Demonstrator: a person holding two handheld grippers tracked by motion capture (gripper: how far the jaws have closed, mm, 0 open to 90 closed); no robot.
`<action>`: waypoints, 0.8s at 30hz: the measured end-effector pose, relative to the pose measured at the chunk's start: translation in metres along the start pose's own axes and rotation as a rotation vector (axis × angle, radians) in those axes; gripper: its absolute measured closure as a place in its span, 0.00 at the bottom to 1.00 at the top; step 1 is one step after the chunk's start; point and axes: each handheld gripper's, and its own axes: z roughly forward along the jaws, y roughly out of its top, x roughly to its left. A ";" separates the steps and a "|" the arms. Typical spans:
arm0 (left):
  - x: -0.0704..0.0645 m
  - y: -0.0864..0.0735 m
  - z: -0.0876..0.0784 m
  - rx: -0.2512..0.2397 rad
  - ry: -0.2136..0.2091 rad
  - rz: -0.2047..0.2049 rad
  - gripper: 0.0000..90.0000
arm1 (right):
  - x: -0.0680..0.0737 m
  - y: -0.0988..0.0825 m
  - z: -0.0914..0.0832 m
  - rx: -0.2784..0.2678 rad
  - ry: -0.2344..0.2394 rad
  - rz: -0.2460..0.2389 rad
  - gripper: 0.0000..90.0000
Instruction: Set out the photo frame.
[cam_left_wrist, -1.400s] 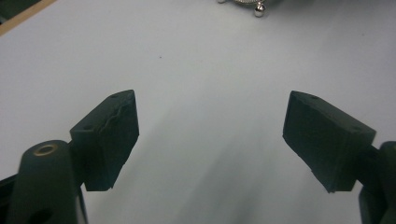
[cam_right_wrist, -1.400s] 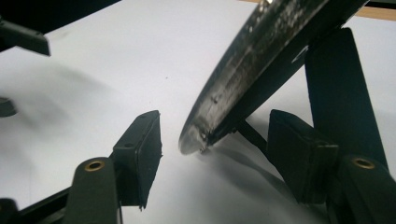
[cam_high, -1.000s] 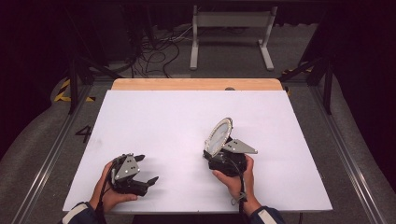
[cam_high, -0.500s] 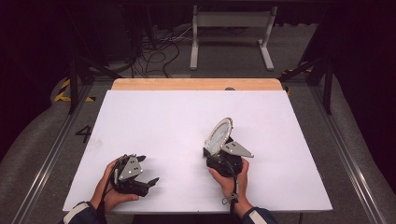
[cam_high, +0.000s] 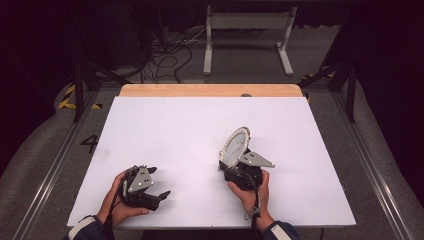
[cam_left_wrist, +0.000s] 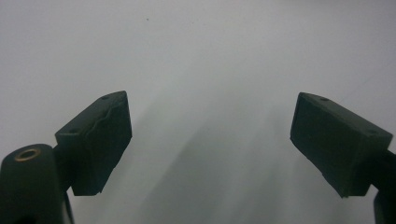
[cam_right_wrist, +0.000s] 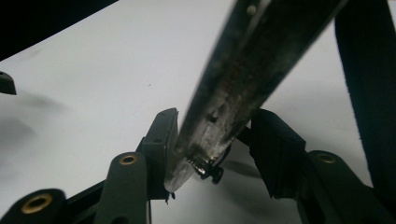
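The mirror (cam_high: 235, 146), round with a beaded rim, stood tilted on edge right of centre on the white surface (cam_high: 170, 130), its lower edge between the jaws of the right gripper (cam_high: 235, 162); they had just been closing and now clamped it. The left gripper (cam_high: 152, 187) rested near left, jaws wide apart, empty.

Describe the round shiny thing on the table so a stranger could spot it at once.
Start at the white tabletop and go to its near right part, where the person's right hand holds the black right gripper. Standing on edge between its jaws is a round silvery metal disc with a beaded rim. It is the only round, shiny thing there; the left gripper holds nothing.
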 end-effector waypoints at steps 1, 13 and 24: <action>0.000 0.000 0.000 0.000 -0.001 0.001 0.15 | -0.001 0.000 0.000 0.002 0.007 -0.002 0.59; 0.000 0.002 0.000 -0.002 -0.009 0.006 0.15 | -0.005 -0.003 -0.011 0.010 0.030 -0.015 0.67; 0.000 0.002 0.002 0.006 -0.012 0.005 0.15 | -0.009 -0.003 -0.014 0.022 0.052 -0.026 0.69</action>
